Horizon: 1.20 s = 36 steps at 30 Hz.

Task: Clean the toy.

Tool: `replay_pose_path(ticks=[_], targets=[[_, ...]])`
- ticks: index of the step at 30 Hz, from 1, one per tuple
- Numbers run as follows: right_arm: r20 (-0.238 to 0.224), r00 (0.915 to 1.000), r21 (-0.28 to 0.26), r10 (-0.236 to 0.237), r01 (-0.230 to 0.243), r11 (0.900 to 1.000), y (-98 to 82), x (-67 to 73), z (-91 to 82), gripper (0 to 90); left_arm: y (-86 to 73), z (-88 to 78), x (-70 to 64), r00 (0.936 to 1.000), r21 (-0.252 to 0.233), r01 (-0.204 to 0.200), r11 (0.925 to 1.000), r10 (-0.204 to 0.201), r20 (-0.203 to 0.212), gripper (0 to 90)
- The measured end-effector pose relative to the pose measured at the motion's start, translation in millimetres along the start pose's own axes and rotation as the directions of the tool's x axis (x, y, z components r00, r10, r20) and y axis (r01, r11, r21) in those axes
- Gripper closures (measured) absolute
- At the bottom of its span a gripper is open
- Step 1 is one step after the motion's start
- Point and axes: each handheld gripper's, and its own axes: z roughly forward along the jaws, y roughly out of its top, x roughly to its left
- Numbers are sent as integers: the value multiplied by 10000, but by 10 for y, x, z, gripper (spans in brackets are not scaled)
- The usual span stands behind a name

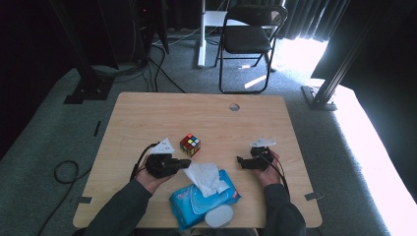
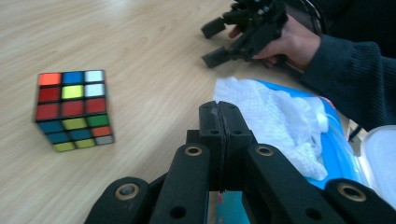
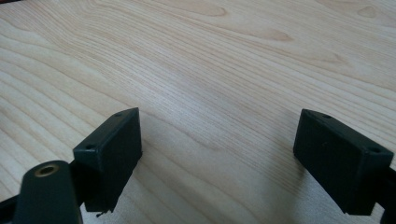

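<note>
A scrambled colour cube (image 1: 190, 144) (image 2: 74, 109) sits on the wooden table (image 1: 147, 118), left of centre. My left gripper (image 1: 186, 163) (image 2: 219, 109) lies just below and left of the cube, its jaws pressed together with nothing visible between them. Its tips reach the edge of a crumpled white tissue (image 1: 205, 178) (image 2: 275, 116) that sticks up from a blue wipes pack (image 1: 196, 201) (image 2: 343, 158). My right gripper (image 1: 239, 161) (image 2: 211, 44) (image 3: 219, 154) rests on the table to the right, jaws wide apart over bare wood.
A round white lid (image 1: 219, 215) (image 2: 380, 158) lies at the pack's near end by the table's front edge. The tabletop has a cable hole (image 1: 234, 106) near its far edge. A black folding chair (image 1: 248, 39) stands beyond the table.
</note>
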Motion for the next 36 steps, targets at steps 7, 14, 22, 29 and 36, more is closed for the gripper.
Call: replay_pose_path(ticks=[7, 14, 22, 29, 36], targets=[[-8, 10000, -3, -9, 9, 10000, 1, -1, 1, 150, -5, -96, 68, 9996, -291, 216, 9993, -221, -162, 897], [-3, 10000, -2, -8, 8, 10000, 1, -1, 1, 150, -1, 8, -21, 9996, -145, 1, 9999, 3, 273, 888], [-1, 10000, 2, 3, -3, 10000, 1, 0, 1, 150, -31, 228, -188, 9938, 415, -426, 9982, 381, 1042, 854], [-3, 10000, -3, -3, 3, 10000, 1, -1, 1, 150, -70, 374, -342, 9859, 842, -778, 9934, 641, 1547, 776], [-3, 10000, -3, -3, 3, 10000, 1, -1, 1, 150, -129, 496, -386, 9866, 1173, -625, 9911, 435, 1575, 571]])
